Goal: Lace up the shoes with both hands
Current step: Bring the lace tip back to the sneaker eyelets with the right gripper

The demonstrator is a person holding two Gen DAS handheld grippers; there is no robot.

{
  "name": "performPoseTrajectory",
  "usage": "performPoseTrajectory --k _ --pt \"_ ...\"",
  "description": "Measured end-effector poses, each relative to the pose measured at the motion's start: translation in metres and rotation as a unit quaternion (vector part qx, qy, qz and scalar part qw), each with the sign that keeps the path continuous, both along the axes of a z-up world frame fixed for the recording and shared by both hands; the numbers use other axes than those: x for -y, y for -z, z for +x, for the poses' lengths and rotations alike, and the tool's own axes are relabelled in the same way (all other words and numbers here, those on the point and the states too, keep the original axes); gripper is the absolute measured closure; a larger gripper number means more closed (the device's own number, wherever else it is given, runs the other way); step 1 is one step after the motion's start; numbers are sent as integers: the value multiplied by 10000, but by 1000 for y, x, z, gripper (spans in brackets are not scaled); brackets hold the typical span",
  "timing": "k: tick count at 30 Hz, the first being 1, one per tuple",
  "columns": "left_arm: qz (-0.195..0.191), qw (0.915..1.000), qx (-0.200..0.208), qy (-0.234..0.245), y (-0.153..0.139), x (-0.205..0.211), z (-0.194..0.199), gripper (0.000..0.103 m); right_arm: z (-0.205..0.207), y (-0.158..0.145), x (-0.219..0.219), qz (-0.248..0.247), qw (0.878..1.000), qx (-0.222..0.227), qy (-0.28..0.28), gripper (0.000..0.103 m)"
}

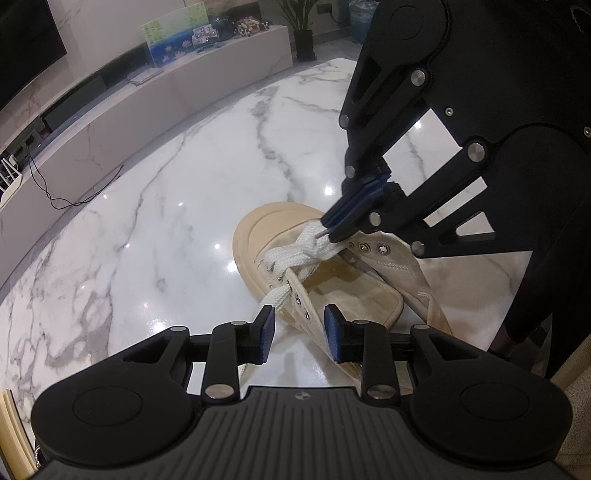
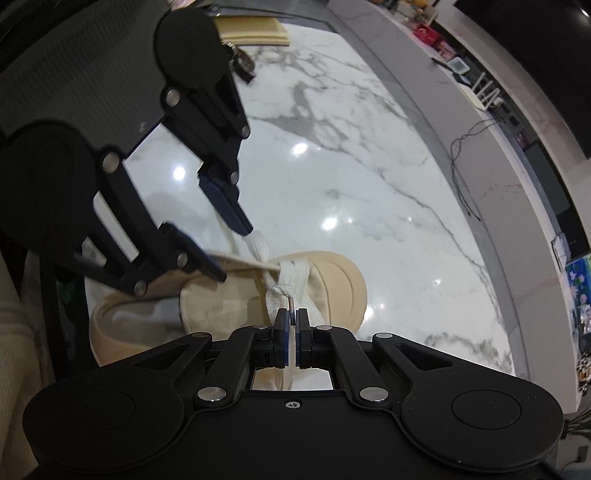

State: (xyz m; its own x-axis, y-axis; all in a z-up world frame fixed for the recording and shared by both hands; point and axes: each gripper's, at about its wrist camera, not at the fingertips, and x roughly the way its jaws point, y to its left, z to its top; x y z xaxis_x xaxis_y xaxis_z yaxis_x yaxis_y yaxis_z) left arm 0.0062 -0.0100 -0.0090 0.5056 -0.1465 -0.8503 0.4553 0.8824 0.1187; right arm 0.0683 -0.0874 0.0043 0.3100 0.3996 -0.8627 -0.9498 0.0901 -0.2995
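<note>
A beige canvas shoe (image 1: 332, 291) lies on the white marble table (image 1: 166, 221), toe pointing away in the left wrist view. A white lace (image 1: 295, 254) crosses its lower eyelets. My right gripper (image 1: 327, 230) is shut on the lace's metal tip above the toe end; in the right wrist view the tip (image 2: 291, 305) pokes out between its pads, with the gripper (image 2: 291, 317) over the shoe (image 2: 325, 280). My left gripper (image 1: 299, 325) is open, its jaws straddling the shoe's left eyelet row, and one lace end (image 1: 267, 299) passes by its left pad. It also shows in the right wrist view (image 2: 232, 251).
A long pale TV bench (image 1: 129, 122) with pictures and boxes runs behind the table. A black cable (image 1: 74, 192) hangs from it. A beige pad (image 2: 255, 29) and a dark small object (image 2: 243, 64) lie at the table's far end.
</note>
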Motion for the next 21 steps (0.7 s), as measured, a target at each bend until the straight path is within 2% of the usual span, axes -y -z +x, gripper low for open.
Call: performPoseTrajectory --k 5,8,9,11,15,19,21 --pt "29 10000 -9 7 1 0 -1 73 -1 1 6 376 9986 -105 346 101" --pt "63 10000 -15 9 1 1 -1 72 -1 0 14 797 9941 -201 714 83" --pt "69 10000 -17 8 1 2 -1 71 -1 -1 17 929 9916 -247 862 79" --pt "88 10000 -15 11 1 2 0 70 -1 -2 23 1102 9882 -259 1032 79" --pt "134 9999 -22 -29 2 3 1 66 -5 -4 33 1399 9836 -37 1138 65" --pt "132 9999 -19 -33 1 3 1 66 -8 -5 40 1560 9779 240 1370 64" --pt "118 9999 -24 -37 1 2 2 66 -5 -5 44 1640 9728 201 1627 62"
